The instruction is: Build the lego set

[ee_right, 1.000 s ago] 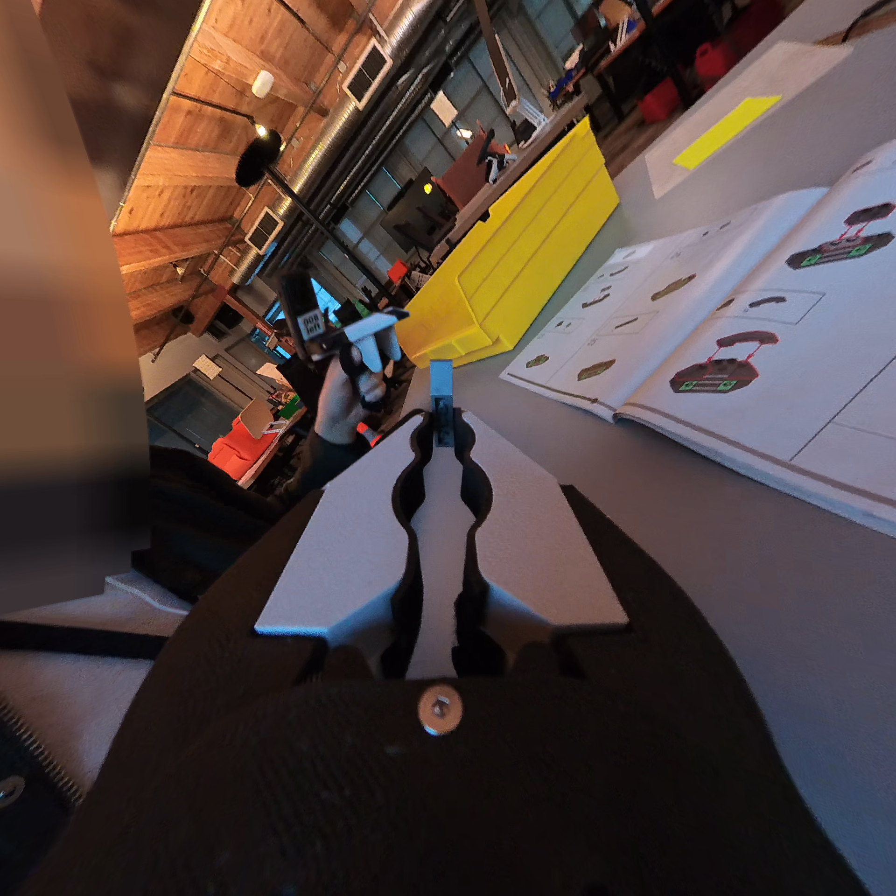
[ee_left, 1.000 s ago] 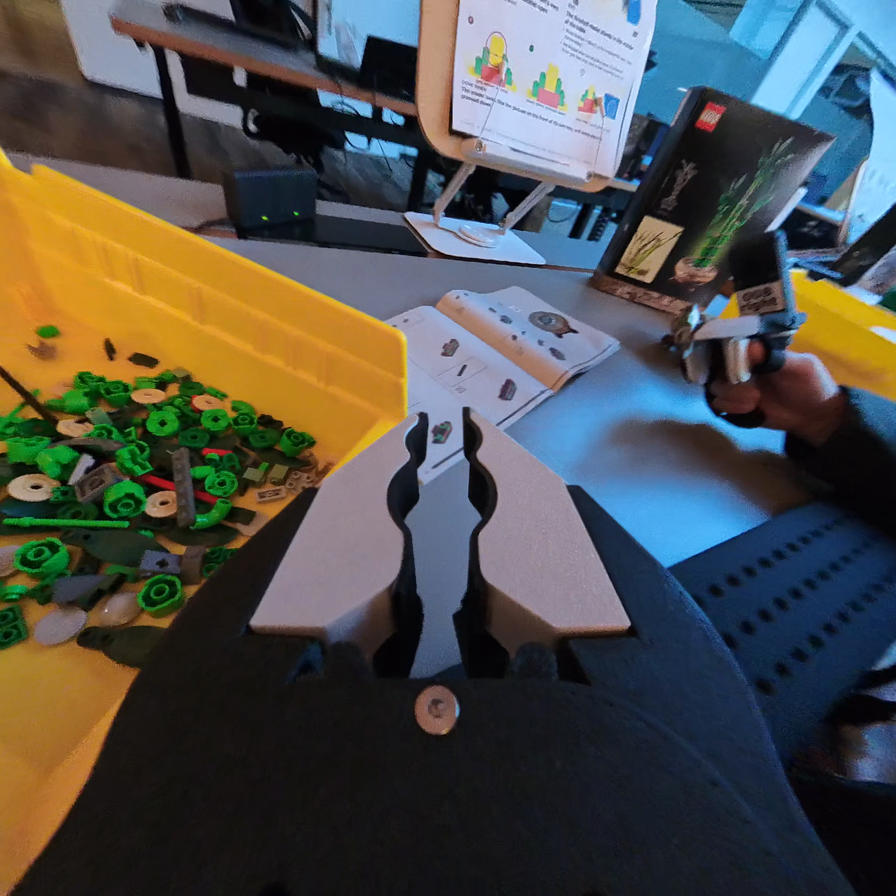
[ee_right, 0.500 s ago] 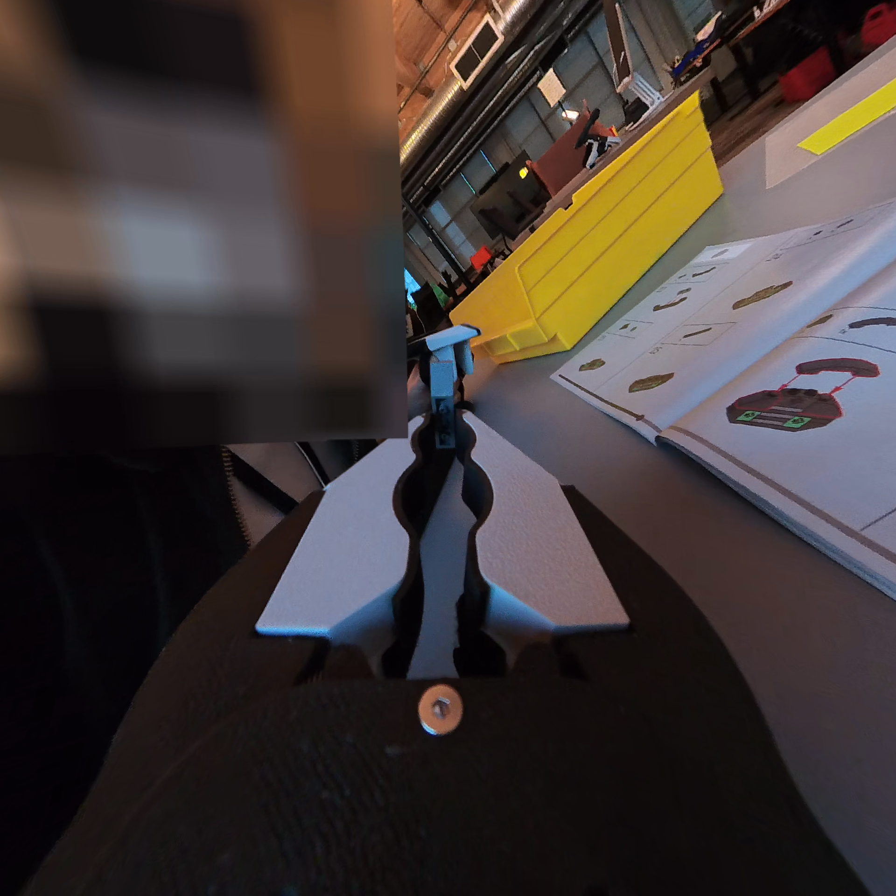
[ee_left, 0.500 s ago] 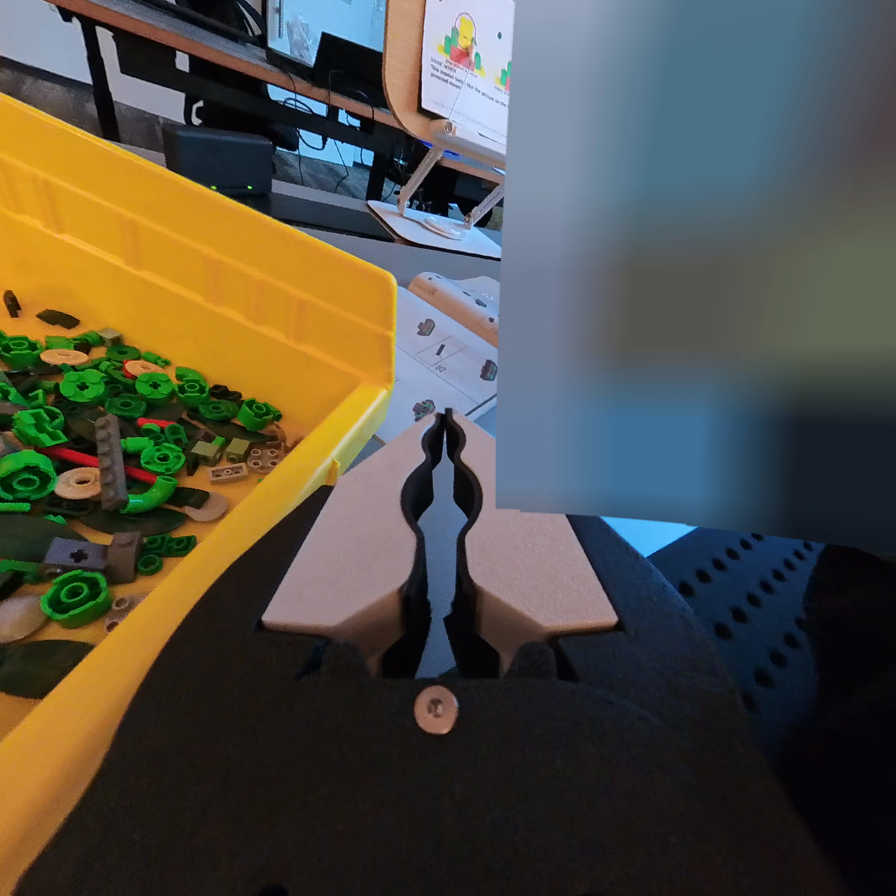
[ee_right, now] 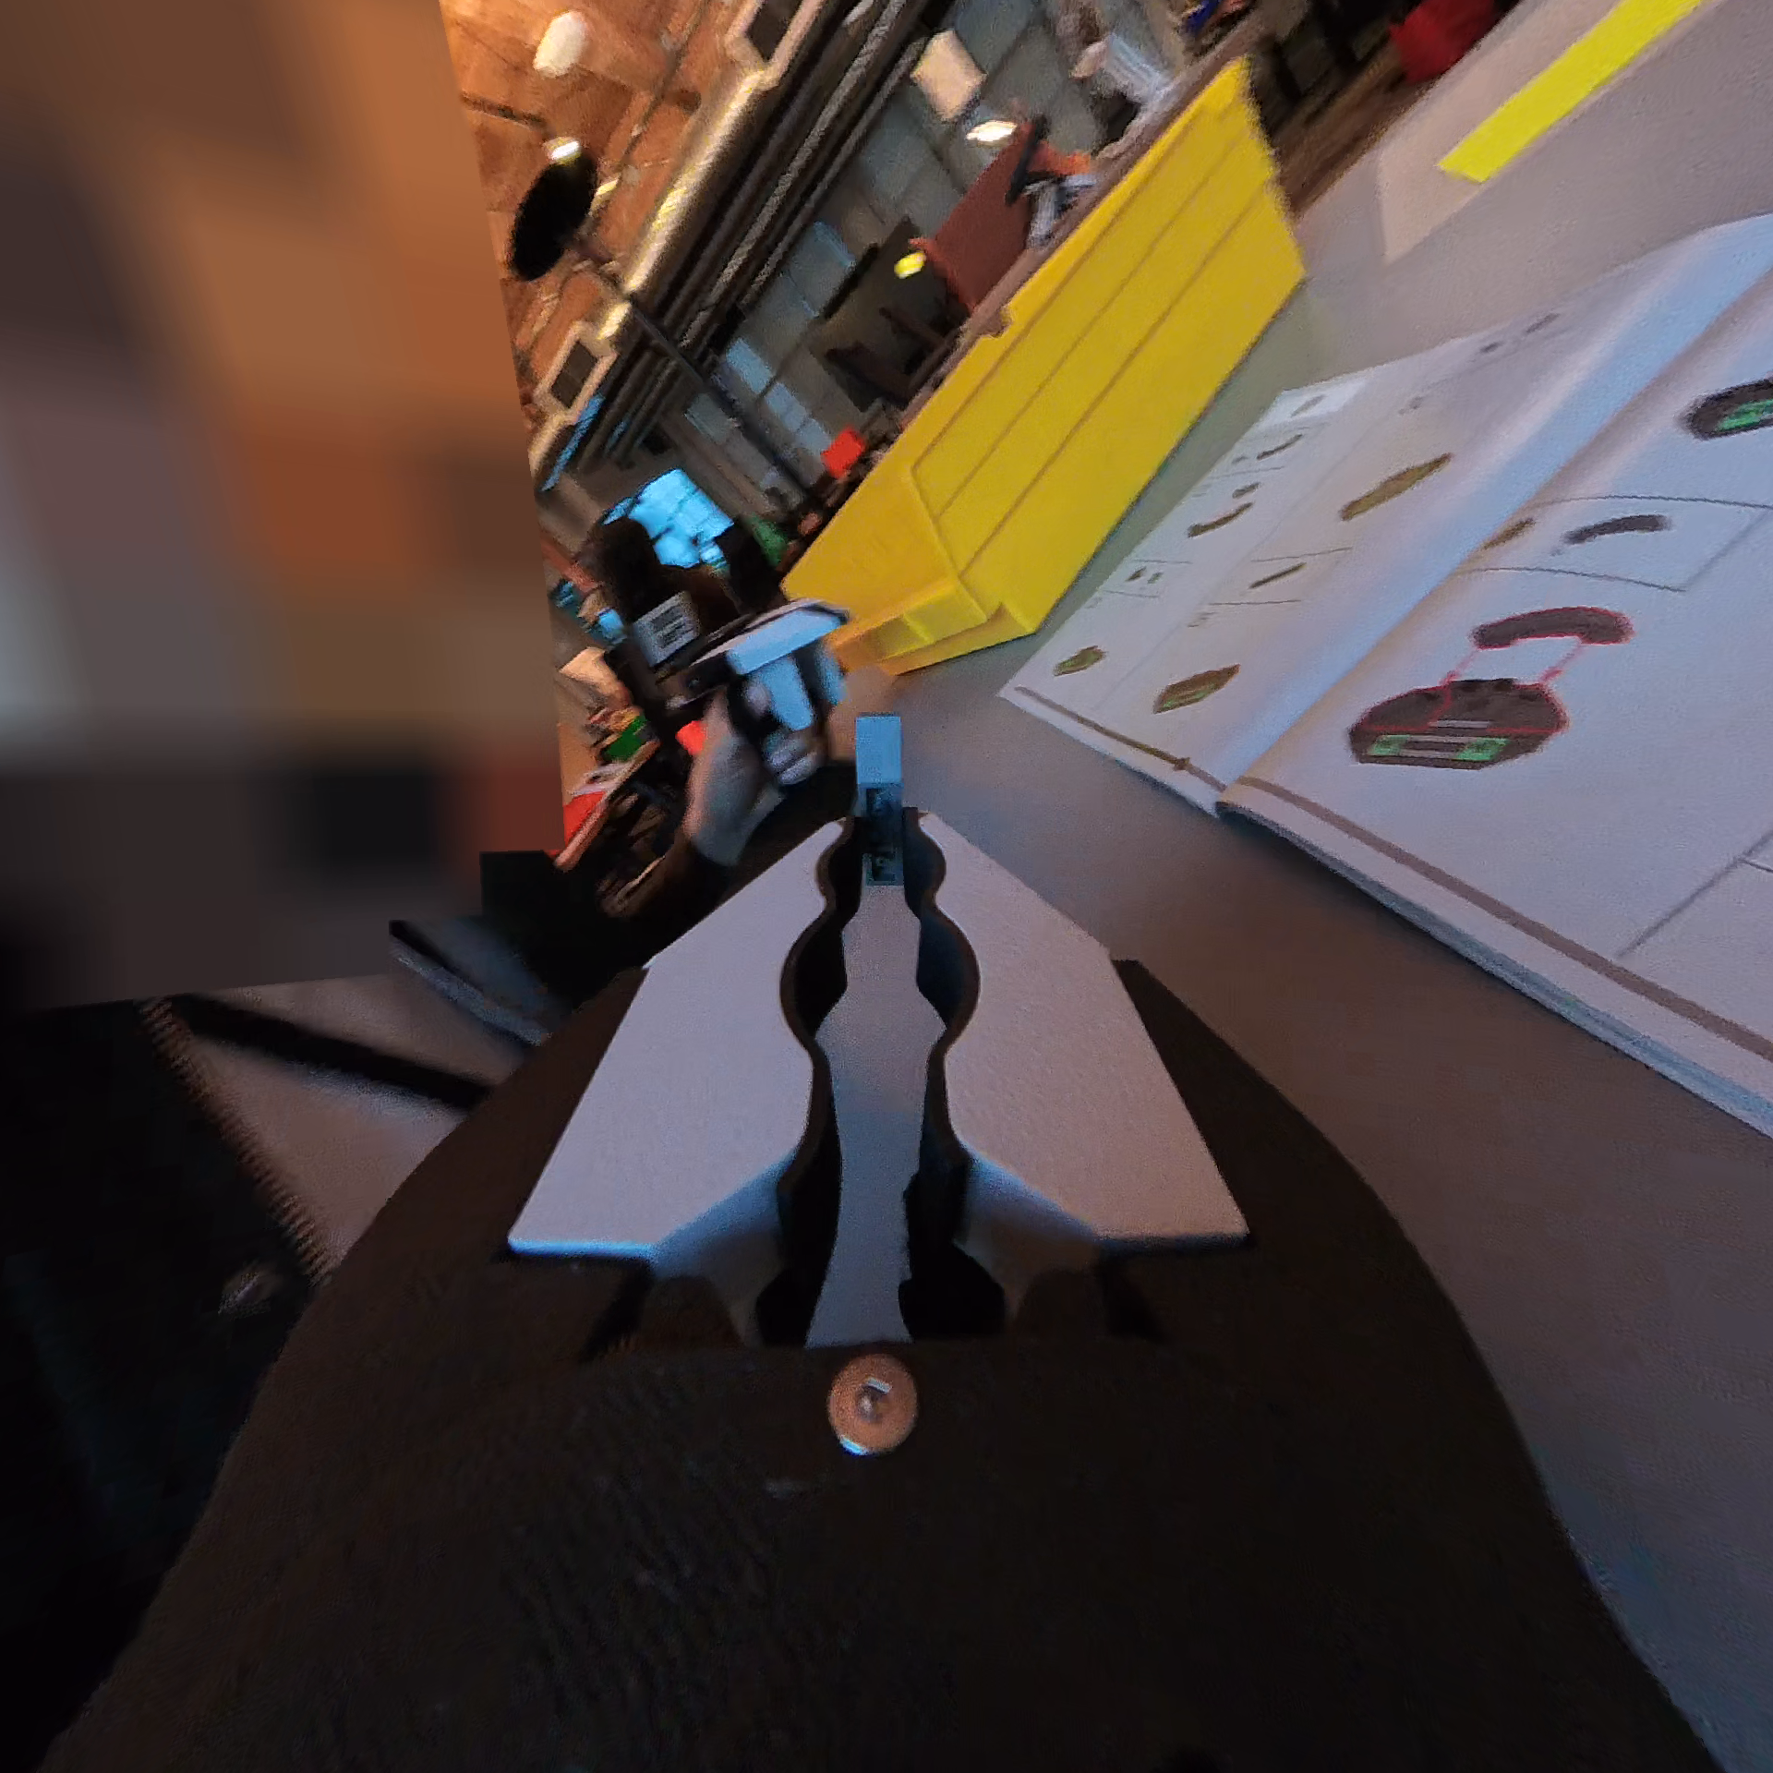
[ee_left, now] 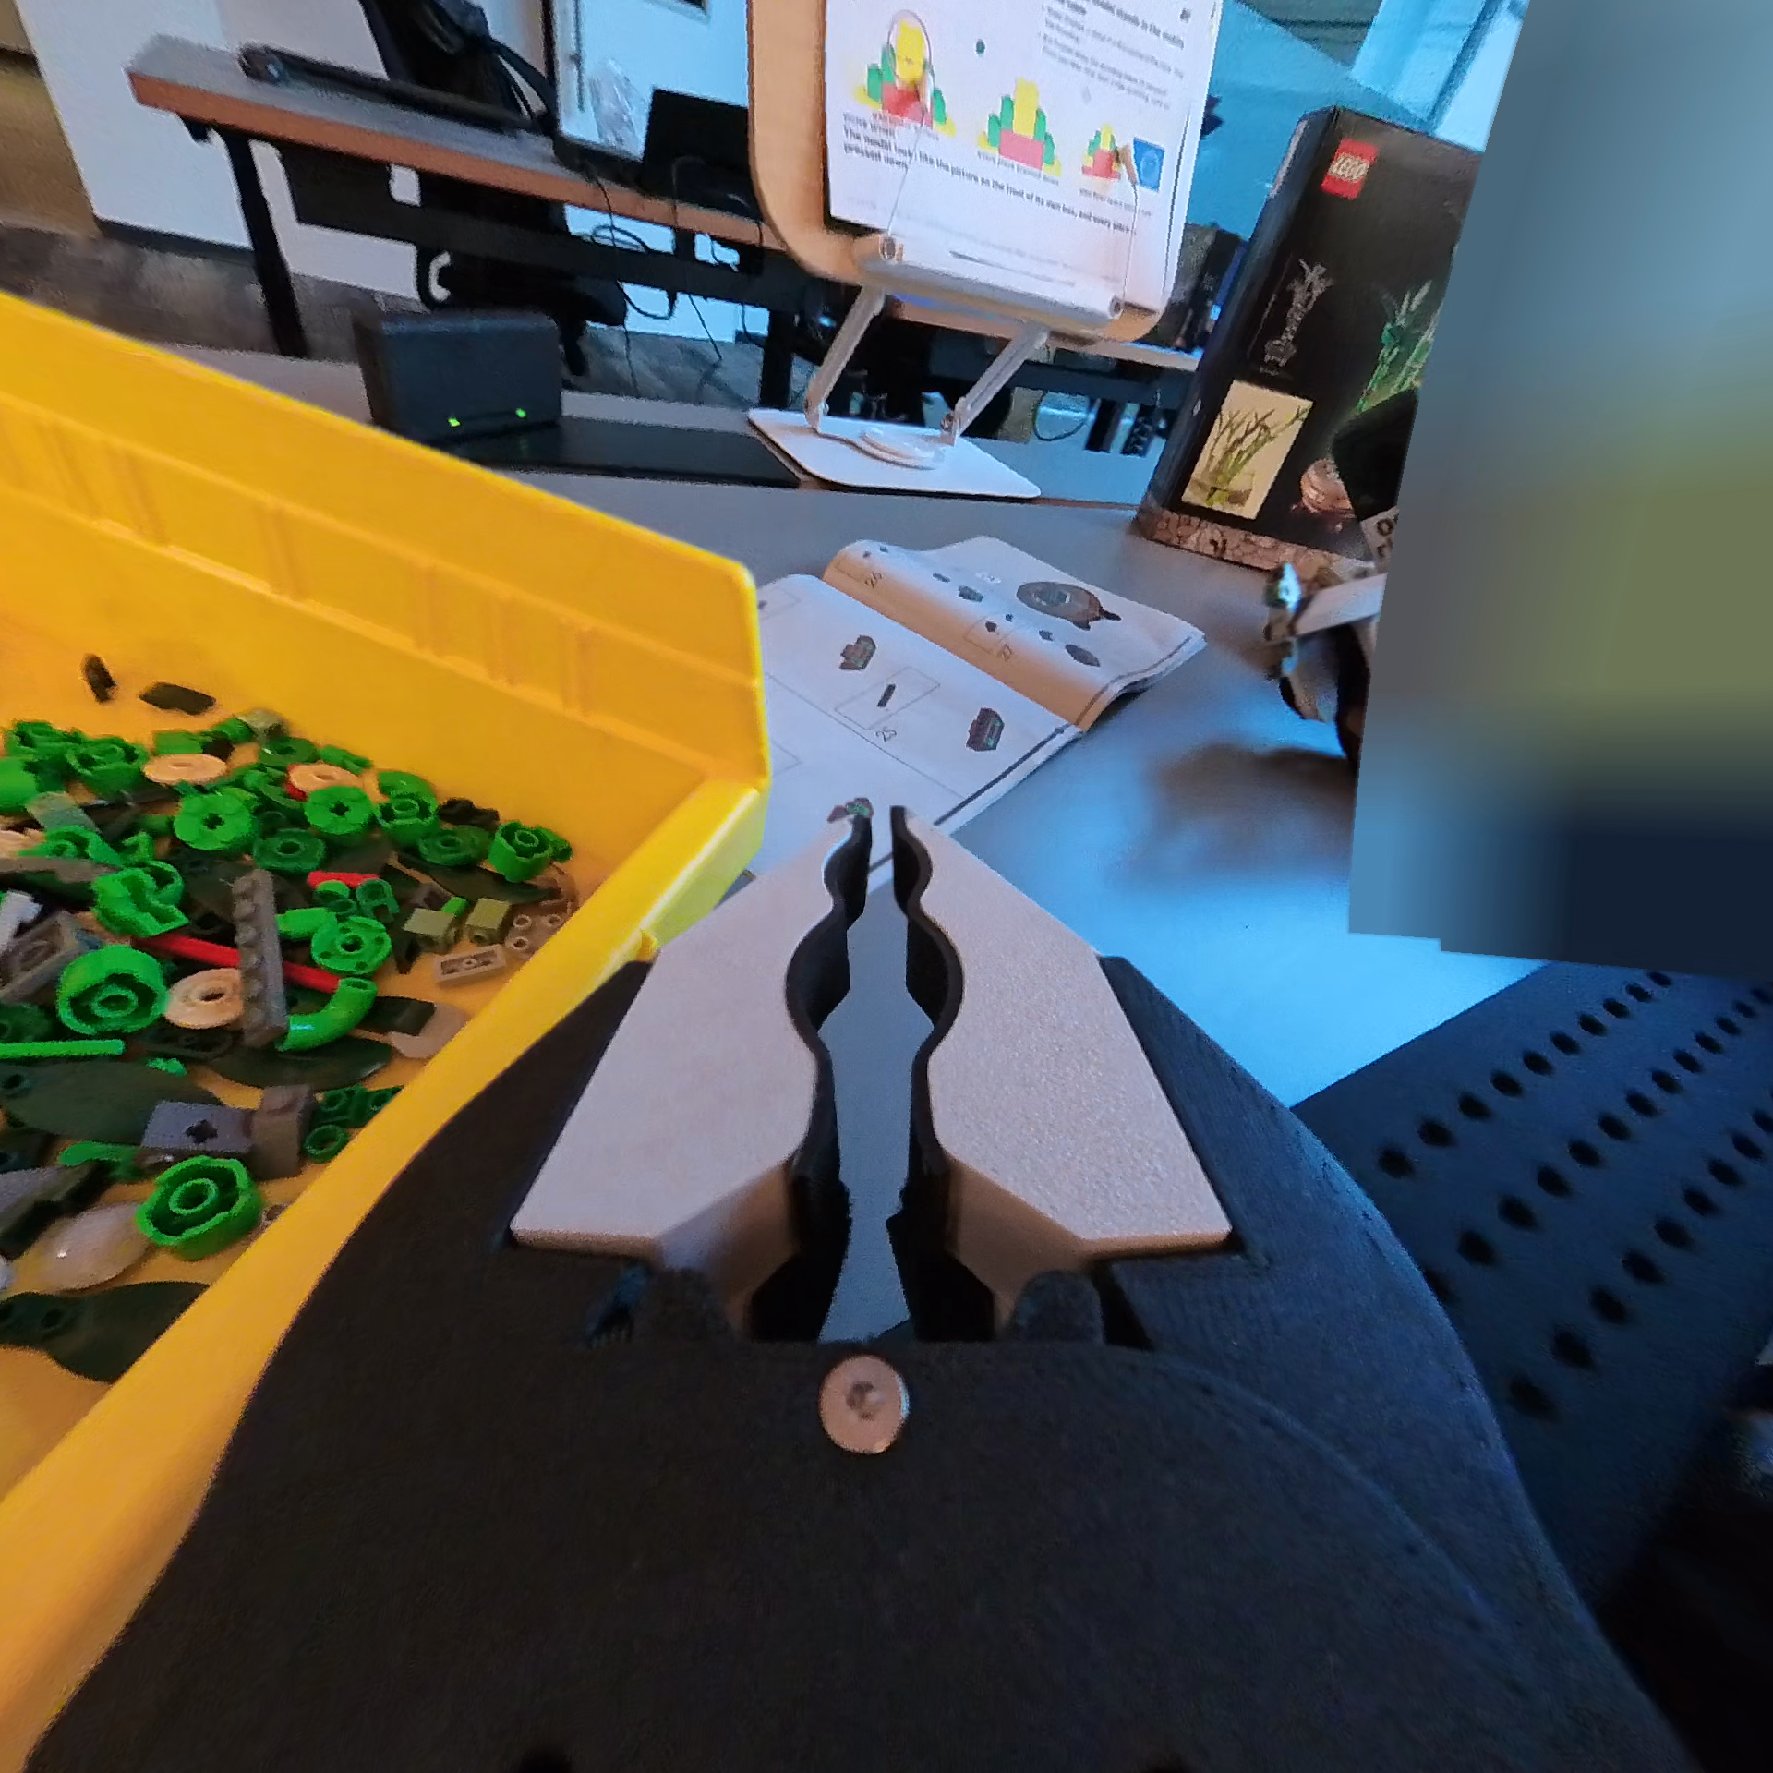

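Note:
My left gripper [ee_left: 875, 825] hovers beside the near right corner of the yellow bin [ee_left: 480, 614]. Its jaws are shut to a thin slit with nothing between them. The bin holds a heap of green, grey and tan lego pieces [ee_left: 240, 911]. My right gripper [ee_right: 883, 835] is shut on a small grey lego piece [ee_right: 878, 758]. The piece stands up out of the fingertips above the grey table. The open instruction booklet [ee_left: 959, 662] lies on the table between the bin and the right gripper. It also shows in the right wrist view [ee_right: 1439, 672].
The lego set's dark box [ee_left: 1286, 365] stands at the back right. A sheet on a stand [ee_left: 1007, 144] and a small black device [ee_left: 460, 369] stand behind the bin. The other gripper [ee_right: 768, 662], in a hand, shows ahead in the right wrist view. One gripper's finger ends stand about 25 centimeters off the other's.
My left jaws closed from clearly open to nearly together on nothing. My right gripper kept its hold on the grey piece and swung a little.

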Available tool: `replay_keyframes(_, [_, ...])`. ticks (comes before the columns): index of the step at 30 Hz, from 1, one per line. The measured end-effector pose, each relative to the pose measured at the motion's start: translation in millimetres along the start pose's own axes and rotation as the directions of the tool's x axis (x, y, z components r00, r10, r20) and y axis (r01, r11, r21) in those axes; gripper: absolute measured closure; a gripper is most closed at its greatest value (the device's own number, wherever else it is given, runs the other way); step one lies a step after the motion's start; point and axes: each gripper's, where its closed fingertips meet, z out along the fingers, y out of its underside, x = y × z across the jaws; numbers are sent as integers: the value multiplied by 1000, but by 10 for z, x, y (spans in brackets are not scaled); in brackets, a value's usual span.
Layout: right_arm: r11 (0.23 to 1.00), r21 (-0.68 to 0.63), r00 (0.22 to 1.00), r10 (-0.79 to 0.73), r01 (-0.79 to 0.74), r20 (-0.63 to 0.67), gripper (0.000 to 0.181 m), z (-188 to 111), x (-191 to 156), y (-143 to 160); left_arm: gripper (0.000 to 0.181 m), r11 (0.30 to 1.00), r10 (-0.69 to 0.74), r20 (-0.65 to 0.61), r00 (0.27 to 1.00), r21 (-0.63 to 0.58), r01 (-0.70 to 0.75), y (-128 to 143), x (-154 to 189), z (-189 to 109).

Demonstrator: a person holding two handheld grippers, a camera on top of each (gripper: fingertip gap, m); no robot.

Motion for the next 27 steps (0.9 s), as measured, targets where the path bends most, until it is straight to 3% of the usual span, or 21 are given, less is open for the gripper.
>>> replay_keyframes(2, [997, 45, 990, 70, -65, -122, 176, 84, 61, -79, 175, 1000, 1, -22, 1000, -10, -1, -85, 139, -27])
replay_keyframes(6, [1000, 3, 997, 31, -31, -70, 176, 530, -520, -127, 158, 991, -102, -177, 979, -98, 86, -191, 663, 62])
replay_keyframes(10, [983, -129, 991, -131, 130, 2, 175, 968, -1053, 65, 158, 965, -262, -504, 823, -151, 215, -441, 1401, 187])
replay_keyframes(14, [972, -163, 986, -163, 167, 40, 175, 1081, -1264, 172, 160, 938, -343, -629, 698, -200, 282, -584, 1669, 221])
replay_keyframes(16, [976, -146, 987, -151, 159, 62, 175, 1059, -1330, 175, 169, 940, -339, -641, 688, -199, 278, -579, 1729, 238])
replay_keyframes(20, [973, -165, 986, -152, 161, 65, 175, 999, -1355, 218, 171, 956, -292, -632, 718, -170, 238, -561, 1794, 297])
replay_keyframes(27, [970, -157, 980, -173, 187, 98, 175, 914, -1354, 197, 176, 953, -301, -655, 694, -175, 248, -570, 1848, 344])
